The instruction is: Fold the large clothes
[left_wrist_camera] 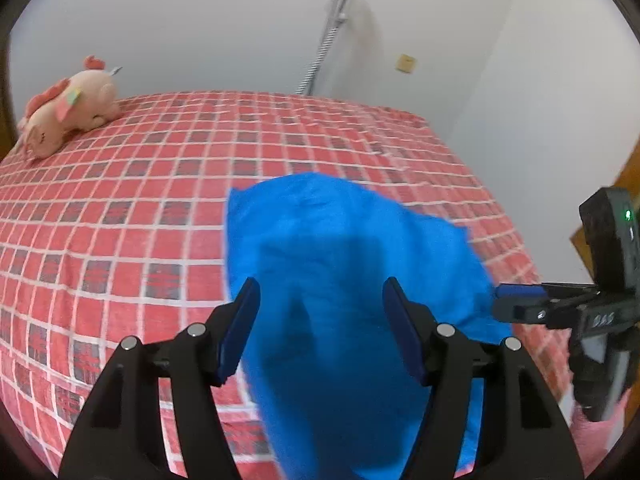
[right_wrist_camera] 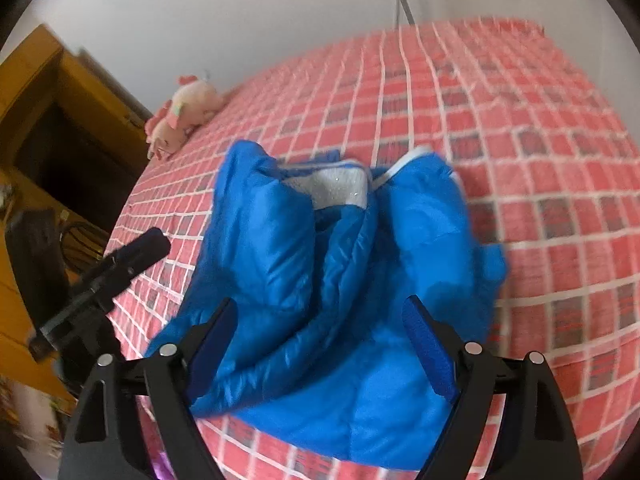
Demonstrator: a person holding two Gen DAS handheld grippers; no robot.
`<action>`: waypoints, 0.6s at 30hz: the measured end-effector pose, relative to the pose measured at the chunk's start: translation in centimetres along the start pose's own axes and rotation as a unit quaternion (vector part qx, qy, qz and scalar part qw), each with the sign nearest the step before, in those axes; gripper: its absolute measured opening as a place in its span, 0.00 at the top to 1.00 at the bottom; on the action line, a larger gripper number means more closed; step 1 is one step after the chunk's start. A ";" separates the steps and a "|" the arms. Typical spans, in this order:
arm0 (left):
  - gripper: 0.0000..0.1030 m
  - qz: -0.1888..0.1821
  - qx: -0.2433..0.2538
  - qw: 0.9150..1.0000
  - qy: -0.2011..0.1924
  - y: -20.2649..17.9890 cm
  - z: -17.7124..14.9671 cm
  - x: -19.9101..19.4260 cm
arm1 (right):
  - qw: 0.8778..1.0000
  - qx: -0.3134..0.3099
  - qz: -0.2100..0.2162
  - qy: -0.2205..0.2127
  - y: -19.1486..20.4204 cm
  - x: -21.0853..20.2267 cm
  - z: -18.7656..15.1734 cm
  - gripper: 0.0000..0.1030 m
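A bright blue padded jacket (left_wrist_camera: 340, 240) lies bunched in a heap near the front edge of the bed. In the right wrist view the jacket (right_wrist_camera: 280, 260) shows its white inner lining (right_wrist_camera: 340, 188) at the far end. My left gripper (left_wrist_camera: 322, 320) hovers over the heap with its jaws wide apart, and the pads do not pinch the cloth. My right gripper (right_wrist_camera: 320, 320) also stands open above the jacket's near part. Each gripper shows in the other's view: the right gripper (left_wrist_camera: 520, 300) at the jacket's right edge, the left gripper (right_wrist_camera: 140, 248) off its left side.
The bed (left_wrist_camera: 120, 220) has a red checked cover (right_wrist_camera: 540, 160). A pink plush toy (left_wrist_camera: 68, 116) lies at its far left corner, also visible as the plush toy (right_wrist_camera: 188, 112). Wooden furniture (right_wrist_camera: 40, 100) stands left of the bed. A metal stand (left_wrist_camera: 332, 32) leans by the white wall.
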State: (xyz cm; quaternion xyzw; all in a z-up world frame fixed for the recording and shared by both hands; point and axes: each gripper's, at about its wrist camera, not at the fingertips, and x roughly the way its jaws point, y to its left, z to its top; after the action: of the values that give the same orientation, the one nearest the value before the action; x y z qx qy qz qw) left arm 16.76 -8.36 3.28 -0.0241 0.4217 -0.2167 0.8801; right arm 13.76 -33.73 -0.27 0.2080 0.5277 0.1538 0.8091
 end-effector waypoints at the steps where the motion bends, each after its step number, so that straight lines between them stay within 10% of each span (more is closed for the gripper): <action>1: 0.39 0.003 -0.002 1.000 -0.001 0.3 -0.1 0.3 | 1.000 0.004 0.003 0.007 0.0 0.4 0.2 0.18; 11: 0.37 0.000 -0.013 1.000 0.010 2.3 -0.5 2.1 | 0.997 -0.018 -0.057 0.048 2.9 5.0 1.6 0.24; 18: 0.34 -0.008 -0.015 1.000 0.025 2.5 -1.3 2.9 | 0.991 -0.084 -0.108 0.013 6.2 4.9 1.2 0.77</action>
State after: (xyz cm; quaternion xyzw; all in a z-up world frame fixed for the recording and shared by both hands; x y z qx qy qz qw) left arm 18.29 -7.05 -0.29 -0.0353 0.4470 -0.2180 0.8668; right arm 16.66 -26.30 -0.66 0.0791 0.5424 0.1118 0.8289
